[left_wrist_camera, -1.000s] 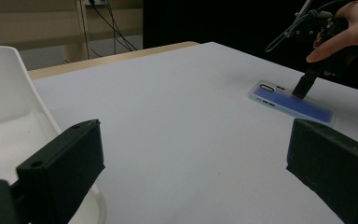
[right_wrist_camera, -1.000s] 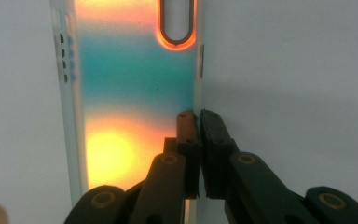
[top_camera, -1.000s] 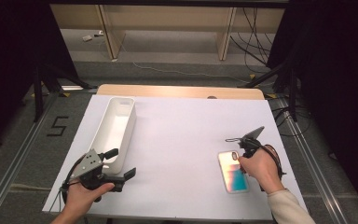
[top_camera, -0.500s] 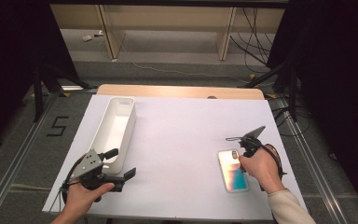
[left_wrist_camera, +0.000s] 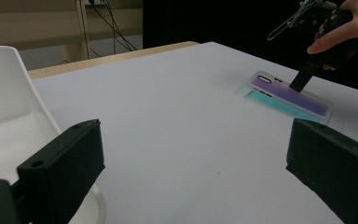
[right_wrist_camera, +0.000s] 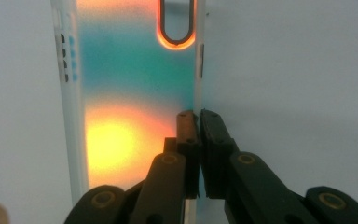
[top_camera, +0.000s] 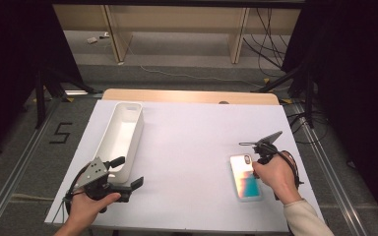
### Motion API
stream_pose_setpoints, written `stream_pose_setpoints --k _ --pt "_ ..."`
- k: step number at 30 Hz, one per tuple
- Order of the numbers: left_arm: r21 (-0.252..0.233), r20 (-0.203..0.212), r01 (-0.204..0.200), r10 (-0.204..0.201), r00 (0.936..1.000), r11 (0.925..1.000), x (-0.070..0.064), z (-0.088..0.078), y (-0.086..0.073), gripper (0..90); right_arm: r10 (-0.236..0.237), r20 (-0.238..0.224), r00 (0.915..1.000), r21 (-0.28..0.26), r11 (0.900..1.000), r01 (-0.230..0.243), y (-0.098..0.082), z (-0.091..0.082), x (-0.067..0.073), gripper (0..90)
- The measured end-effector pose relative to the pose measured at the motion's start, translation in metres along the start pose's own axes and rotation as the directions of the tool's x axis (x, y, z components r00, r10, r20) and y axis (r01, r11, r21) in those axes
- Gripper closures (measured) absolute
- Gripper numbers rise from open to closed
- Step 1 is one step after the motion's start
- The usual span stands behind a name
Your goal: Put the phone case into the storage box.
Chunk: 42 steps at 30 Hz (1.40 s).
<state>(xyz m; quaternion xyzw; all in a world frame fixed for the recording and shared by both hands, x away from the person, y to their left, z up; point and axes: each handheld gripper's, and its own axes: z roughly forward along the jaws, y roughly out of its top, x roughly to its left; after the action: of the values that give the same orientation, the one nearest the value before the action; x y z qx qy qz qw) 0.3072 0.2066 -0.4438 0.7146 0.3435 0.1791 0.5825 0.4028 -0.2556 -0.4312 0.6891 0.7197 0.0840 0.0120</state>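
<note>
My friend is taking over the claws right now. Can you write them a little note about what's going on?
Right claw: shut on the side wall of the phone case, which lies flat at the table's right front.
Left claw: open, holding nothing, next to the white bin on the left.
Done: case pinched.
Left: lift it; probably carry it to the bin.

Bright table, dark surroundings, soft focus
</note>
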Motion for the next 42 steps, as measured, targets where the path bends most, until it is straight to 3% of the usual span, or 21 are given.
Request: stream_pose_setpoints --k 3,4,7,11,15,24,25,27,30,31,32,34,35,36,37,39,40,41,42 --pt "0.001 0.000 0.000 0.000 1.0000 1.0000 0.000 0.000 0.000 3.6 0.005 -0.002 1.0000 -0.013 1.000 -0.005 0.000 -0.005 0.001 87.9" --pt "0.002 0.000 0.000 0.000 1.0000 1.0000 0.000 0.000 0.000 3.6 -0.021 0.003 0.9998 -0.044 0.999 0.021 0.001 -0.005 -0.001 87.9" --pt "0.000 0.000 0.000 0.000 1.0000 1.0000 0.000 0.000 0.000 3.6 0.018 -0.011 0.9998 -0.045 0.999 -0.018 0.001 -0.009 0.002 87.9" --pt "0.001 0.000 0.000 0.000 1.0000 1.0000 0.000 0.000 0.000 3.6 -0.030 -0.008 0.9995 -0.092 0.995 0.029 -0.001 -0.012 0.000 88.0" --pt "0.001 0.000 0.000 0.000 1.0000 1.0000 0.000 0.000 0.000 3.6 -0.011 -0.012 0.9999 -0.110 0.994 0.009 0.000 -0.015 0.002 88.0" --pt "0.001 -0.001 0.000 0.000 1.0000 1.0000 0.000 0.000 0.000 3.7 -0.057 -0.011 0.9983 -0.243 0.968 0.053 -0.002 -0.025 0.004 88.3" --pt "0.000 -0.001 -0.004 0.004 1.0000 1.0000 0.000 0.000 0.000 3.7 -0.103 0.003 0.9947 -0.290 0.952 0.099 -0.001 -0.025 0.002 88.3" --pt "0.001 -0.002 0.002 -0.002 1.0000 1.0000 0.000 0.000 0.000 3.8 -0.132 0.004 0.9912 -0.328 0.936 0.126 -0.002 -0.026 0.002 88.3" --pt "-0.003 0.003 -0.011 0.011 0.9999 0.9999 -0.001 0.000 0.001 4.2 -0.122 0.005 0.9925 -0.365 0.924 0.116 -0.002 -0.029 0.006 88.3" --pt "-0.003 0.003 -0.011 0.011 0.9999 0.9999 -0.001 0.000 0.001 4.3 -0.122 0.005 0.9925 -0.365 0.924 0.116 -0.002 -0.029 0.006 88.3" --pt "-0.005 0.003 -0.005 0.005 1.0000 1.0000 -0.002 0.001 0.001 4.3 -0.133 0.028 0.9908 -0.381 0.915 0.133 -0.003 -0.030 0.006 88.3" --pt "-0.011 0.018 0.001 -0.001 0.9998 0.9999 -0.007 0.002 0.005 4.6 -0.158 0.051 0.9861 -0.429 0.888 0.165 -0.004 -0.033 0.009 88.3" --pt "-0.011 0.018 0.001 -0.001 0.9998 0.9999 -0.007 0.002 0.005 4.8 -0.158 0.051 0.9861 -0.429 0.888 0.165 -0.004 -0.033 0.009 88.3" --pt "-0.021 0.033 0.011 -0.010 0.9994 0.9997 -0.012 0.004 0.009 5.1 -0.178 0.051 0.9828 -0.460 0.869 0.181 -0.004 -0.036 0.011 88.3" --pt "-0.021 0.030 -0.001 0.002 0.9996 0.9998 -0.016 0.004 0.011 5.7 -0.176 0.046 0.9833 -0.480 0.860 0.177 -0.004 -0.036 0.013 88.3" --pt "-0.021 0.024 -0.017 0.017 0.9996 0.9997 -0.022 0.007 0.015 7.5 -0.205 0.048 0.9776 -0.520 0.830 0.199 -0.004 -0.039 0.017 88.3" --pt "-0.021 0.021 -0.021 0.021 0.9995 0.9996 -0.025 0.009 0.017 8.7 -0.187 0.030 0.9819 -0.551 0.817 0.172 -0.004 -0.040 0.021 88.3" --pt "-0.008 0.012 -0.026 0.026 0.9996 0.9996 -0.028 0.010 0.019 9.8 -0.207 0.017 0.9782 -0.574 0.799 0.179 -0.003 -0.041 0.023 88.3" --pt "-0.007 0.005 -0.028 0.028 0.9996 0.9996 -0.030 0.013 0.022 10.5 -0.237 0.018 0.9712 -0.609 0.768 0.199 -0.001 -0.041 0.025 88.4"
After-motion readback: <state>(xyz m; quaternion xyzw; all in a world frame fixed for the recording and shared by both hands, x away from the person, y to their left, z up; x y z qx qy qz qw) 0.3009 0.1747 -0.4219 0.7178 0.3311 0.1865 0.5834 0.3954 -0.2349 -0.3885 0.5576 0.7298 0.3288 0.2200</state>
